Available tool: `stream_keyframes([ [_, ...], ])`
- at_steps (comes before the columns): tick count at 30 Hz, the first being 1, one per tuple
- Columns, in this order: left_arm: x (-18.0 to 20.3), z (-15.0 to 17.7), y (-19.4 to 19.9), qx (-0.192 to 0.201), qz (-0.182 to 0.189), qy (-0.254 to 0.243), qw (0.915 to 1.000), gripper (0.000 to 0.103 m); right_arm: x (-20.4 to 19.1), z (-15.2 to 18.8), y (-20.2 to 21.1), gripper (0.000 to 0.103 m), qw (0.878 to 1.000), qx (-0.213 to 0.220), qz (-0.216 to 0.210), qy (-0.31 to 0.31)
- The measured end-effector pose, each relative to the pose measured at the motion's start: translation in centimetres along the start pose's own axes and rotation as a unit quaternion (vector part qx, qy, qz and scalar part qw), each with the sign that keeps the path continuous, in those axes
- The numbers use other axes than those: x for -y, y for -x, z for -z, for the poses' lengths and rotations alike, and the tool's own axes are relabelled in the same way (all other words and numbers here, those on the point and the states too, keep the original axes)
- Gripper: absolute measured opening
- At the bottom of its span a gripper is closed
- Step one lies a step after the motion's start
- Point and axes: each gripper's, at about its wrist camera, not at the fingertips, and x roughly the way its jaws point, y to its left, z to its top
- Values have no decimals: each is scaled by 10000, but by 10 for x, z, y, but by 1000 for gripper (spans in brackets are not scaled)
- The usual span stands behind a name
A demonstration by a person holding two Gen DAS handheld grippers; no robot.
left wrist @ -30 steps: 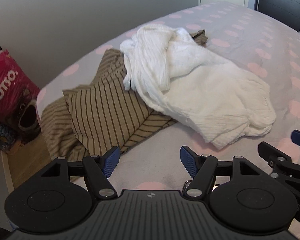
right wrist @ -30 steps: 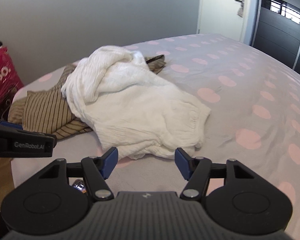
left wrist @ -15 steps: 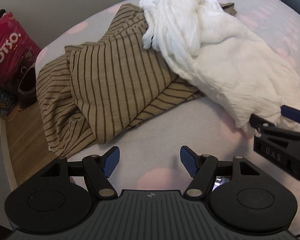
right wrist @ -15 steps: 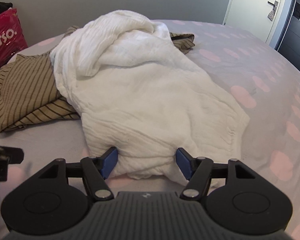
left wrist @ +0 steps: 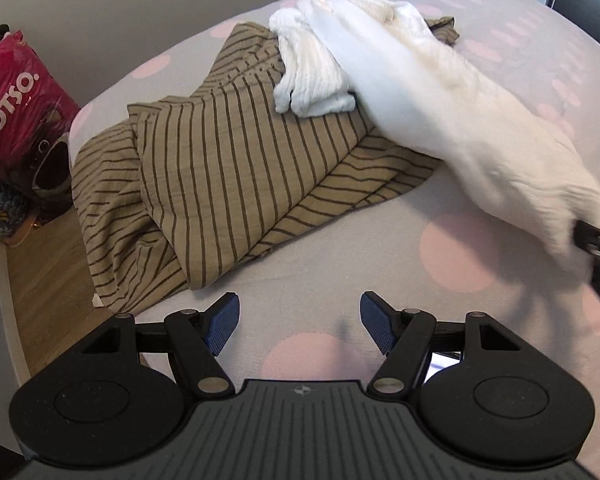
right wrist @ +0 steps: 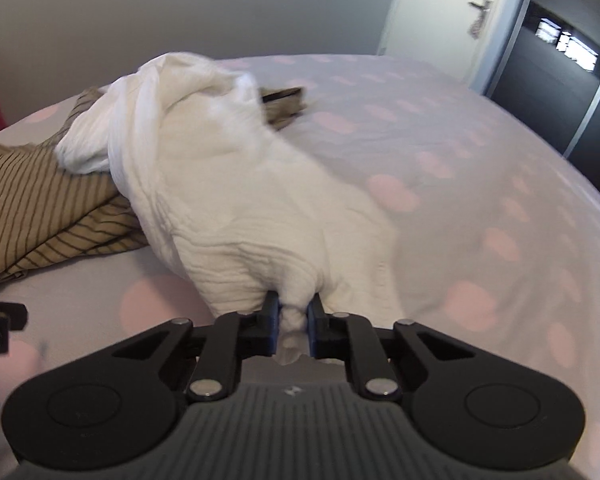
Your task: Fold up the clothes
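Crumpled white crinkle-cotton garment (right wrist: 220,200): unfolded, draped across tan dark-striped garment (left wrist: 236,184), also rumpled, on pink-dotted grey bed (right wrist: 480,184); right claw (right wrist: 293,326) clenched on its near edge; left claw (left wrist: 298,322) released, empty; folding of both judged outstanding.

Black tool (left wrist: 299,322), blue ribbed pads (left wrist: 221,321)
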Motion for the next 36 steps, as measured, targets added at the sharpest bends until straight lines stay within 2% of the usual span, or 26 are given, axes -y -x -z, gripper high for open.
stream_keyframes([
  [5, 2, 3, 18, 242, 129, -82, 9996, 66, 38, 21, 64, 14, 9968, 225, 736, -210],
  [11, 8, 12, 47, 732, 318, -415, 9959, 65, 94, 69, 143, 14, 9828, 184, 1680, -739],
  [15, 13, 20, 68, 1111, 457, -684, 9904, 65, 126, 106, 186, 14, 9669, -91, 2302, -1093],
  [19, 14, 25, 86, 1327, 762, -783, 9851, 65, 156, 144, 222, 14, 9459, -411, 2871, -1455],
  [24, 18, 25, 98, 1154, 1447, -531, 9813, 65, 192, 190, 267, 14, 9132, -807, 3526, -1880],
  [28, 42, 23, 108, 1057, 1913, -700, 9733, 65, 217, 221, 286, 14, 8970, -1114, 3731, -2090],
  [31, 66, 21, 113, 992, 2169, -1033, 9656, 55, 230, 237, 285, 16, 8992, -1259, 3552, -2223],
  [34, 93, 18, 111, 956, 2299, -1656, 9543, 55, 235, 243, 277, 20, 9098, -1188, 3328, -2177],
  [36, 109, 16, 110, 937, 2359, -2048, 9453, 55, 235, 245, 274, 23, 9225, -1094, 3097, -2028],
])
